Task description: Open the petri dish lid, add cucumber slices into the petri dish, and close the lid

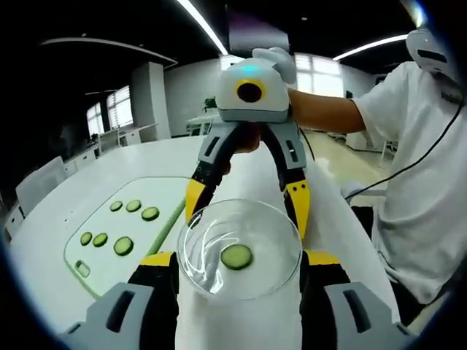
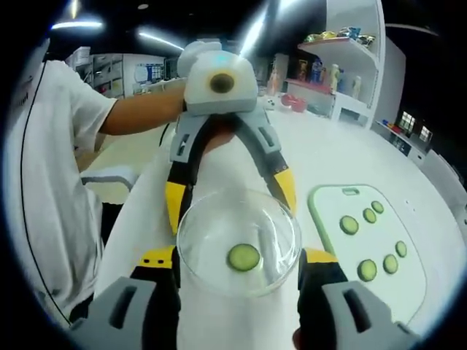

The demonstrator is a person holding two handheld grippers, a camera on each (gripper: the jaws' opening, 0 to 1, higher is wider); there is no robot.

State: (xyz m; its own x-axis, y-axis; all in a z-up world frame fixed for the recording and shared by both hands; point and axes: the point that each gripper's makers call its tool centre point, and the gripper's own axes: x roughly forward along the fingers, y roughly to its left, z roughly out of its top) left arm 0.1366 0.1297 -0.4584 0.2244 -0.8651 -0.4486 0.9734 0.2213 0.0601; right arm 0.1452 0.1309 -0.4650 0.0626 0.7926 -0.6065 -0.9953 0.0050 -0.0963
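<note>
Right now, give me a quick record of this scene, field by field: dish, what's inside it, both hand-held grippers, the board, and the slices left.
dish: clear petri dish, held between both grippers
contents: one cucumber slice
left hand-held gripper: jaws around the dish's far side in the right gripper view
right hand-held gripper: jaws around the opposite side
board: pale green-edged cutting board on the white table
slices left: six on the board

Petri dish (image 1: 239,249) sat wedged between both grippers' jaws at lower centre; left gripper (image 1: 239,257) and right gripper (image 1: 246,203) blocked all four sides. Cutting board (image 1: 98,251) with cucumber slices (image 1: 123,246) lay unobstructed lower left. Person (image 1: 419,168) closed off the right.
</note>
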